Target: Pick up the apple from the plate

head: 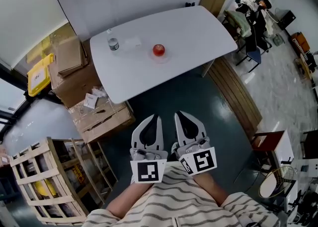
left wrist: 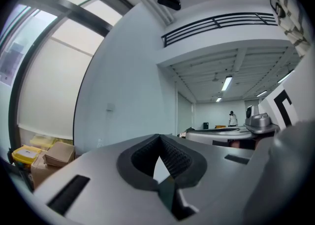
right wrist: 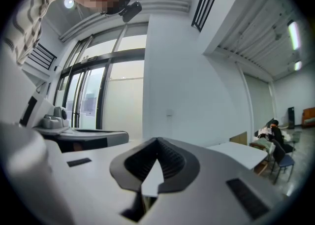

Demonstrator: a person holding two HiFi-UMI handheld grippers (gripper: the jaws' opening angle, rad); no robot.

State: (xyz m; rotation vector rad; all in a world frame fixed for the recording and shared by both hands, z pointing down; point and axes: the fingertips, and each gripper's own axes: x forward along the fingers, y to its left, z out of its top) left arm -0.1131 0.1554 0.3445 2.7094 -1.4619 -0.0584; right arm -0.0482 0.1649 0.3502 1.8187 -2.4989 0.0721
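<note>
Small red round apple [head: 158,49] sits on a pale shallow plate [head: 167,56] on the white rectangular desk [head: 149,79], toward the far side of the top and about mid-width. A clear plastic water bottle [head: 113,42] stands upright on the same desk to the apple's left, apart from the plate.

Both claws are held side by side, low in the head view and close to the person's striped-sleeved arms [head: 164,203]. They are over the dark floor [head: 218,121], well short of the desk and well apart from the apple. Left claw [head: 158,118]: jaws together, tips meeting, nothing between them. Right claw [head: 177,114]: jaws together too, empty. Each gripper view shows only the closed tips with the white wall beyond.

Brown cardboard boxes [head: 74,69] are stacked on the floor against the desk's left end, with a yellow bin [head: 39,74] beside them. A light wooden slatted crate [head: 42,181] is at the lower left. A chair piled with clothes [head: 251,20] stands past the desk's right end.
</note>
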